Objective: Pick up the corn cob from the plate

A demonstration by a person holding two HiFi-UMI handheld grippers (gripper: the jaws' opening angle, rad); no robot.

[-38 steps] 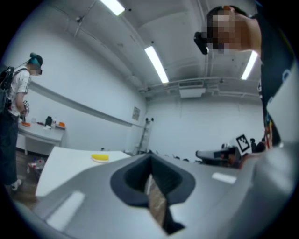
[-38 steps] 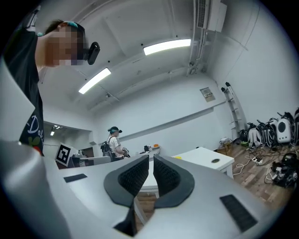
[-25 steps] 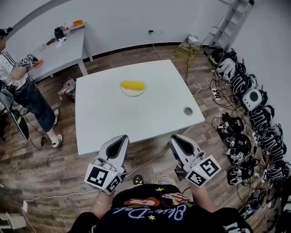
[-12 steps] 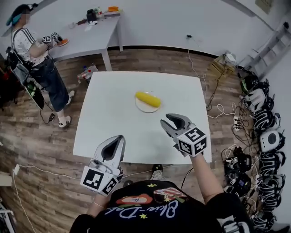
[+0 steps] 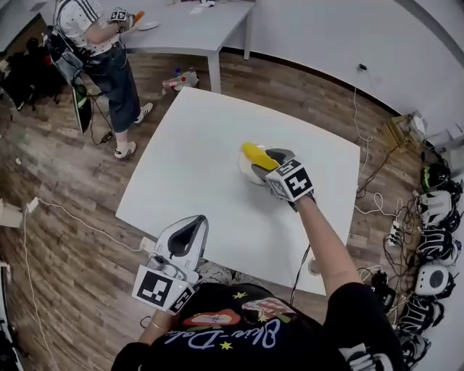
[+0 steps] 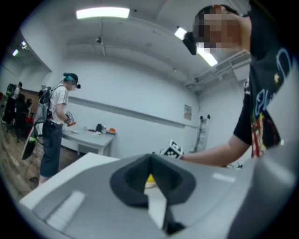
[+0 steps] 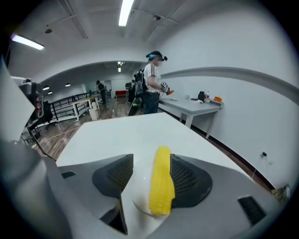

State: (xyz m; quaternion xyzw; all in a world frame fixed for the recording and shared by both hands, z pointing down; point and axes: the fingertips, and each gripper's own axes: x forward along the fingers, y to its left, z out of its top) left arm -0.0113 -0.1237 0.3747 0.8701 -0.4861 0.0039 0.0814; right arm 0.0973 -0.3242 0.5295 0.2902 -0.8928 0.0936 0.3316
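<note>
The yellow corn cob (image 5: 255, 154) lies on a small white plate (image 5: 245, 169) near the middle of the white table (image 5: 192, 159). My right gripper (image 5: 267, 163) reaches down over the plate, and its jaws are opening. In the right gripper view the cob (image 7: 161, 186) lies lengthwise between the two dark pads, close against the right one and well apart from the left, on the plate (image 7: 138, 206). My left gripper (image 5: 193, 222) hangs shut at the table's near edge with nothing in it. The left gripper view shows a bit of the cob (image 6: 149, 178) beyond its closed tips (image 6: 150, 158).
A person (image 5: 101, 43) with grippers stands at a second white table (image 5: 206, 18) at the far left. Headsets (image 5: 435, 217) and cables line the wooden floor on the right. A white cable (image 5: 65, 210) runs across the floor on the left.
My right gripper has travelled from the near edge out over the table to the plate, and its jaws have spread around the cob. The left gripper shifted a little beside the table's near edge.
</note>
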